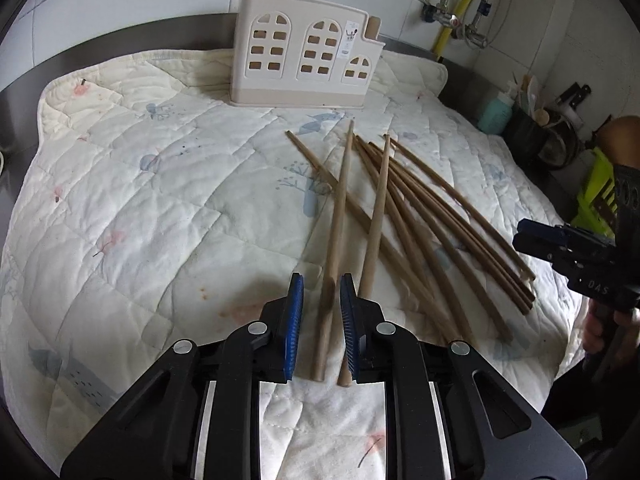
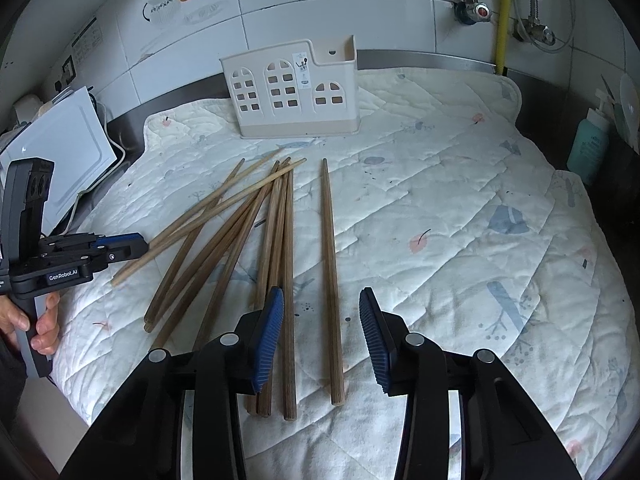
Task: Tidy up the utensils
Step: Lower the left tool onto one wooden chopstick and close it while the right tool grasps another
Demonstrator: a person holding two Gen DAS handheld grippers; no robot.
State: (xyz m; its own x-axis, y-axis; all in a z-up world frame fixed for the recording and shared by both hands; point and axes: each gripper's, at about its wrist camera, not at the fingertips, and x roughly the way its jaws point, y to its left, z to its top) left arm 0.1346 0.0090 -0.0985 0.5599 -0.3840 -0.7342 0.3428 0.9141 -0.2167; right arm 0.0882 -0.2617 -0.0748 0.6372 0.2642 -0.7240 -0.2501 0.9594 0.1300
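Note:
Several wooden chopsticks (image 1: 420,208) (image 2: 240,220) lie fanned out on a quilted cloth. A cream utensil holder (image 1: 304,60) (image 2: 292,92) with window cut-outs stands upright at the cloth's far edge. My left gripper (image 1: 321,278) hangs low over the cloth. One chopstick (image 1: 336,208) lies between its blue pads, with narrow gaps on both sides. A second chopstick (image 1: 376,220) runs under its right finger. My right gripper (image 2: 321,291) is open wider and straddles a single chopstick (image 2: 329,240) that lies apart from the pile.
The quilted cloth (image 1: 140,200) (image 2: 440,200) covers a steel counter against a tiled wall. A teal bottle (image 1: 494,114) (image 2: 588,148) and a dark pot (image 1: 536,128) stand at the right. A white appliance (image 2: 68,148) leans at the left. A hand (image 2: 44,320) holds the left gripper's handle.

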